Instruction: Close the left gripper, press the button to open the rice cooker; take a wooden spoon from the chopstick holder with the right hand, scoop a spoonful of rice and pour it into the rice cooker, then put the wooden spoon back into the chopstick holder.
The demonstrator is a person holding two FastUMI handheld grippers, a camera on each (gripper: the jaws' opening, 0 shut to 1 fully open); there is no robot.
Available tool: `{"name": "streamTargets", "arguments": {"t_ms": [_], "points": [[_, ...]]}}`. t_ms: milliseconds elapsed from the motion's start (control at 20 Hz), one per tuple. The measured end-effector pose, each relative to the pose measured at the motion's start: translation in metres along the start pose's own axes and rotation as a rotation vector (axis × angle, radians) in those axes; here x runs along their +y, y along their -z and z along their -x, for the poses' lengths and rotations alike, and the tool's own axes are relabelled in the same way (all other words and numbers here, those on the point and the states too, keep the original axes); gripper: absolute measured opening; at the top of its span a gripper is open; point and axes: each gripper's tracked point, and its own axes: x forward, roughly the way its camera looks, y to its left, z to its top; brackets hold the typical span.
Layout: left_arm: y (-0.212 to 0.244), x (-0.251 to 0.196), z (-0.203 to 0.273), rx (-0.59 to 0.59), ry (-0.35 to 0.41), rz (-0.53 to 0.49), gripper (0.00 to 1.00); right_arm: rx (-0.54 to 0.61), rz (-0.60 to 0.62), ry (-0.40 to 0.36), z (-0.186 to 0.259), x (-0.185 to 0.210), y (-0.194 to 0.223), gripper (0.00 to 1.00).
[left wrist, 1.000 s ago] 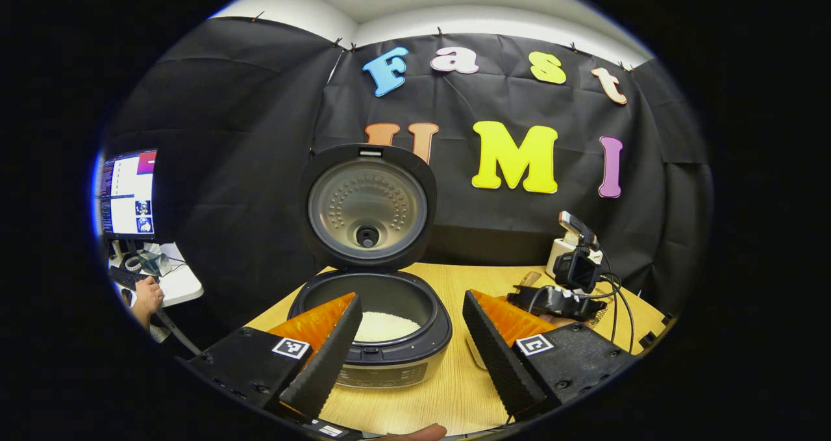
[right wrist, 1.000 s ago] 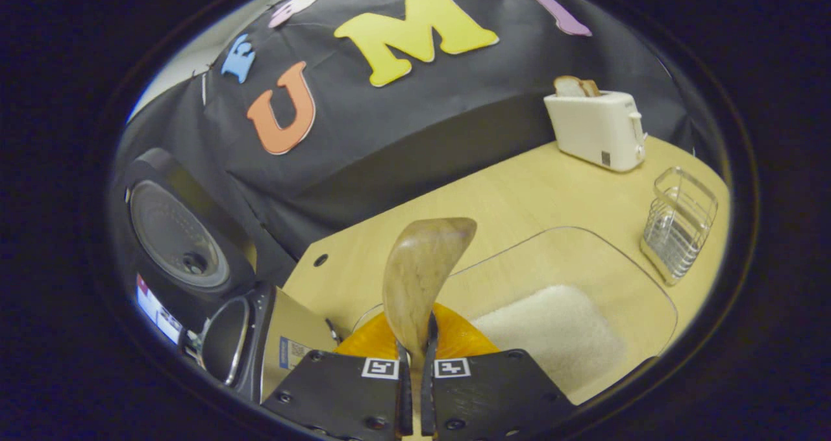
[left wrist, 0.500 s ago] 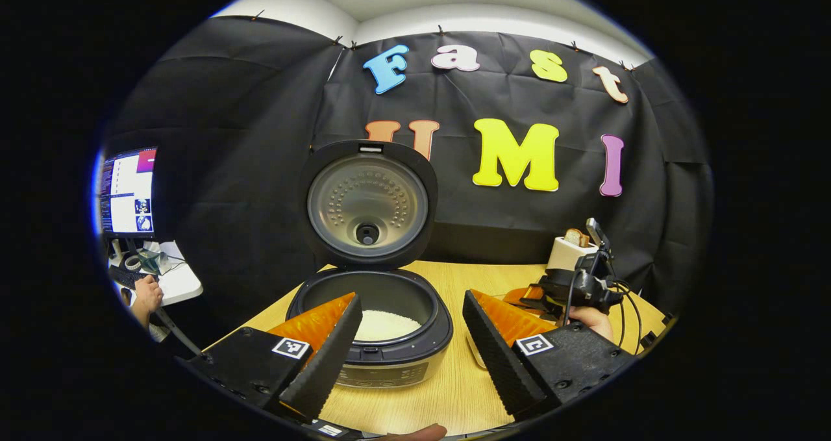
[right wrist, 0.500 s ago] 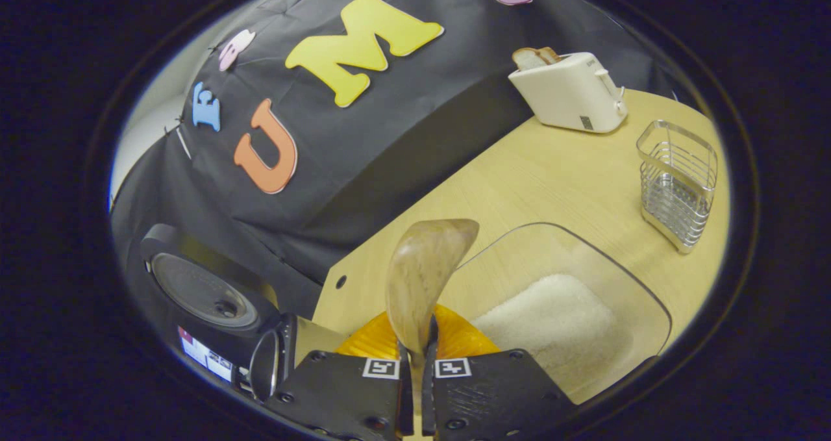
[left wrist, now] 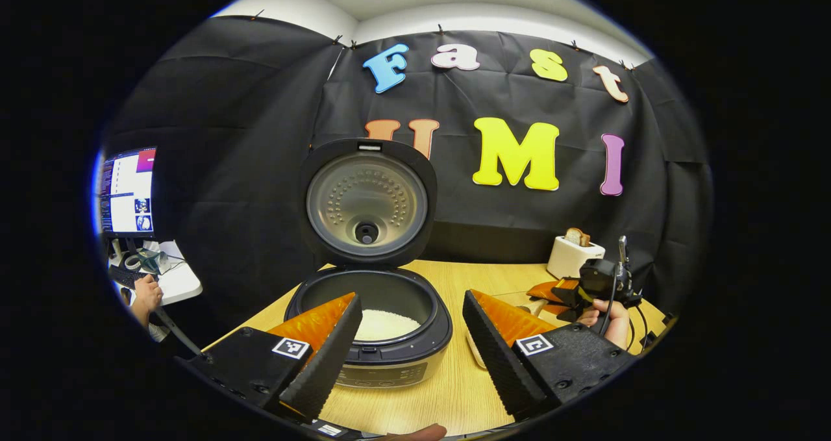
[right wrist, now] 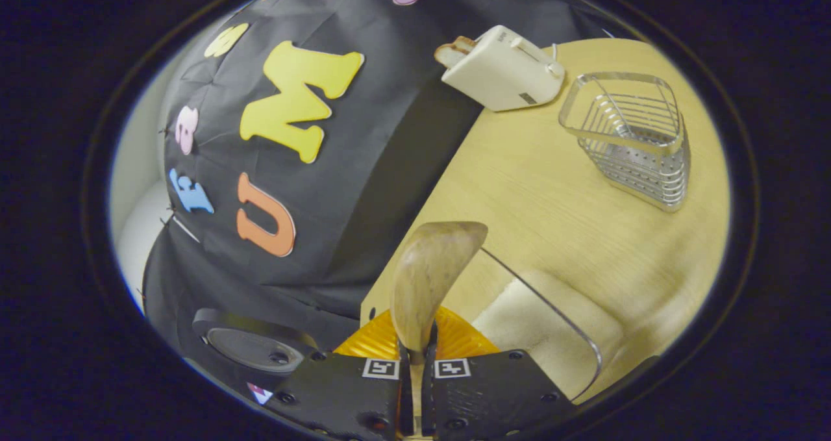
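Right gripper view: right gripper (right wrist: 416,363) clamped on the wooden spoon (right wrist: 430,278), bowl up over the clear rice tray (right wrist: 552,311).
Tray's near edge is cut off; left gripper (left wrist: 409,343) gapes before the open rice cooker (left wrist: 370,317), chopstick holder (right wrist: 633,139) stands apart.

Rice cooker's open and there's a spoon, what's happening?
A person holds a gripper in each hand. The right gripper has its fingers pressed on a wooden spoon, tilted over a clear tray of rice. The left gripper waits open in front of the rice cooker, whose lid stands up. The chopstick holder sits by the toaster.
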Motion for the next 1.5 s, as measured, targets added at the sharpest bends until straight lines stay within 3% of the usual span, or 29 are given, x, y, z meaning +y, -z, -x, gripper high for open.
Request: {"name": "streamTargets", "arguments": {"t_ms": [400, 650, 850, 1200, 1500], "points": [[-0.001, 0.002, 0.001, -0.002, 0.0, 0.009, 0.99, 0.092, -0.294, -0.21, 0.019, 0.012, -0.008, 0.05], [0.0, -0.002, 0.001, 0.002, 0.008, 0.002, 1.0, 0.149, -0.426, -0.259, 0.035, 0.015, -0.013, 0.05], [-0.002, -0.003, 0.002, -0.004, 0.011, -0.008, 0.99, 0.15, -0.394, -0.249, 0.043, 0.024, -0.012, 0.05], [-0.009, 0.01, 0.014, -0.024, -0.004, -0.008, 0.99, 0.208, -0.317, -0.315, 0.055, 0.096, 0.014, 0.05], [-0.016, 0.026, 0.025, -0.039, -0.024, -0.013, 0.99, 0.252, -0.197, -0.317, 0.054, 0.147, 0.056, 0.05]]}}
